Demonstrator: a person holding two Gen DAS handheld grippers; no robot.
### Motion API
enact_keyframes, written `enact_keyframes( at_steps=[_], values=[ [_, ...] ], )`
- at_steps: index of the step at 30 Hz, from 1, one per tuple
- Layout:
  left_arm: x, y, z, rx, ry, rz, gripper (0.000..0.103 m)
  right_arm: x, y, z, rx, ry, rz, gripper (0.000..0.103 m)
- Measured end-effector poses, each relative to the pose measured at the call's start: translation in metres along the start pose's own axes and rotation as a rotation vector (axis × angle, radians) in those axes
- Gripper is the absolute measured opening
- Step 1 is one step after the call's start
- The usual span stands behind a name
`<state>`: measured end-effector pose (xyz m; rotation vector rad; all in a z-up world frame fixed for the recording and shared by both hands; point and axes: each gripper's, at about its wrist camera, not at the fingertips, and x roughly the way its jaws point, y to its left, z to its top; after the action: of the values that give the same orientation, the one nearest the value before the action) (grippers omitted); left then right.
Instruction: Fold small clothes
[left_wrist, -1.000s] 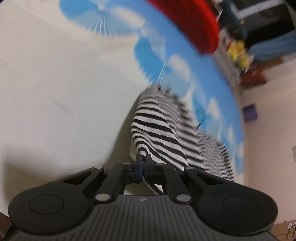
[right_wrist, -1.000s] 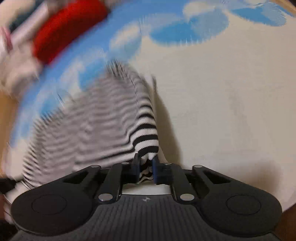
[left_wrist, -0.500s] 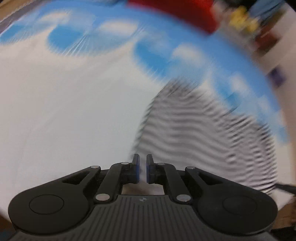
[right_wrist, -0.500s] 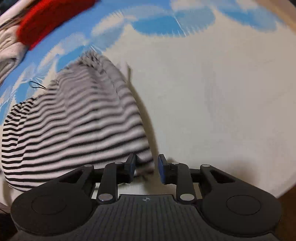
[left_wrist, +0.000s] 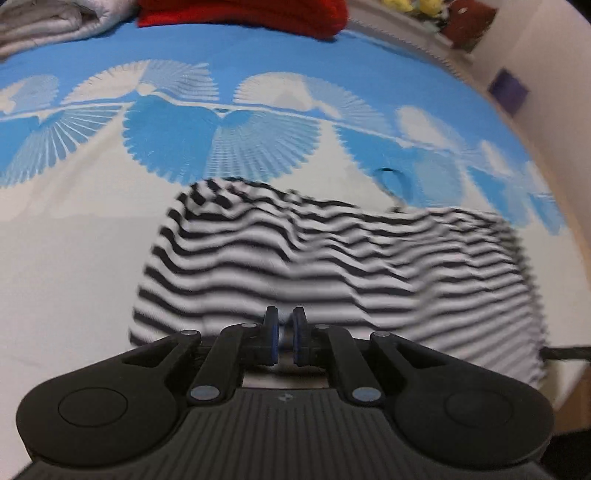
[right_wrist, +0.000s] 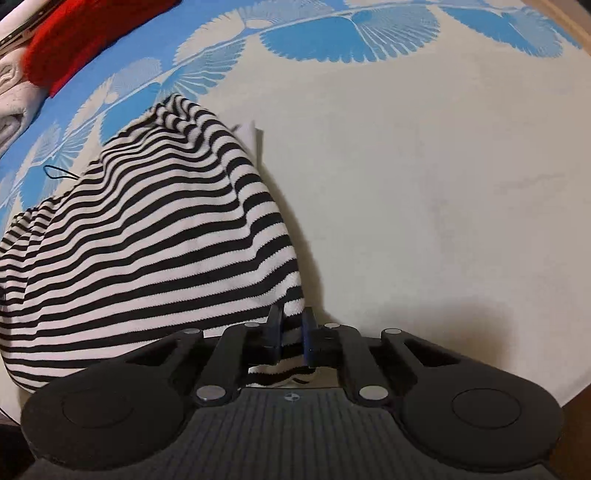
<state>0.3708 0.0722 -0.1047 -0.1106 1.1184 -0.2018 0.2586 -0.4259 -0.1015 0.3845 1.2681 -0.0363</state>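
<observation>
Left wrist view: one black-and-white striped garment (left_wrist: 332, 266) lies bunched on a cream and blue patterned cloth (left_wrist: 74, 258). The left gripper (left_wrist: 284, 325) hangs over its near edge, jaws together, nothing between them. One red garment (left_wrist: 240, 14) and one pale folded one (left_wrist: 44, 22) lie at the far edge.

Right wrist view: the right gripper (right_wrist: 292, 325) has just closed its jaws and pinches the striped garment's near corner.

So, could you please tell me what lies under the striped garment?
The striped garment rests on a white and blue patterned cloth, which shows all around it. Whatever lies directly beneath the garment is covered and cannot be seen.
</observation>
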Motion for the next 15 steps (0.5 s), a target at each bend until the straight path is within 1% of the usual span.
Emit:
enact_keyframes(
  at_steps=[2, 3, 5, 6, 7, 9, 11, 12, 13, 14, 15],
  values=[
    [0.015, 0.009, 0.007, -0.024, 0.041, 0.036, 0.006, 0.002, -0.002, 0.003, 0.015, 0.008, 0.0, 0.011],
    [0.022, 0.014, 0.008, -0.041, 0.063, 0.035, 0.006, 0.0, -0.001, 0.003, 0.025, 0.005, 0.003, 0.011],
    [0.023, 0.021, 0.014, -0.093, 0.073, 0.023, 0.006, -0.008, 0.003, 0.008, 0.025, -0.05, -0.01, 0.012],
    [0.019, 0.023, 0.016, -0.117, 0.059, 0.019, 0.006, -0.013, 0.007, 0.01, 0.009, -0.092, -0.022, 0.014],
    [0.011, 0.025, 0.02, -0.138, 0.029, 0.01, 0.006, -0.02, 0.012, 0.013, -0.017, -0.148, -0.033, 0.019],
    [-0.01, 0.028, 0.023, -0.162, -0.049, -0.036, 0.009, -0.027, 0.022, 0.022, -0.057, -0.23, -0.02, 0.019],
    [-0.02, 0.031, 0.022, -0.174, -0.074, -0.067, 0.011, -0.024, 0.033, 0.034, -0.083, -0.283, 0.001, 0.019],
    [-0.021, 0.032, 0.02, -0.173, -0.072, -0.069, 0.011, -0.02, 0.042, 0.042, -0.105, -0.303, 0.008, 0.02],
    [-0.021, 0.032, 0.019, -0.165, -0.064, -0.064, 0.011, -0.016, 0.049, 0.048, -0.128, -0.319, 0.01, 0.025],
    [-0.02, 0.03, 0.019, -0.153, -0.056, -0.058, 0.011, -0.011, 0.059, 0.054, -0.16, -0.34, 0.006, 0.034],
    [-0.02, 0.03, 0.018, -0.14, -0.05, -0.051, 0.011, -0.004, 0.069, 0.061, -0.195, -0.361, -0.005, 0.039]
  ],
)
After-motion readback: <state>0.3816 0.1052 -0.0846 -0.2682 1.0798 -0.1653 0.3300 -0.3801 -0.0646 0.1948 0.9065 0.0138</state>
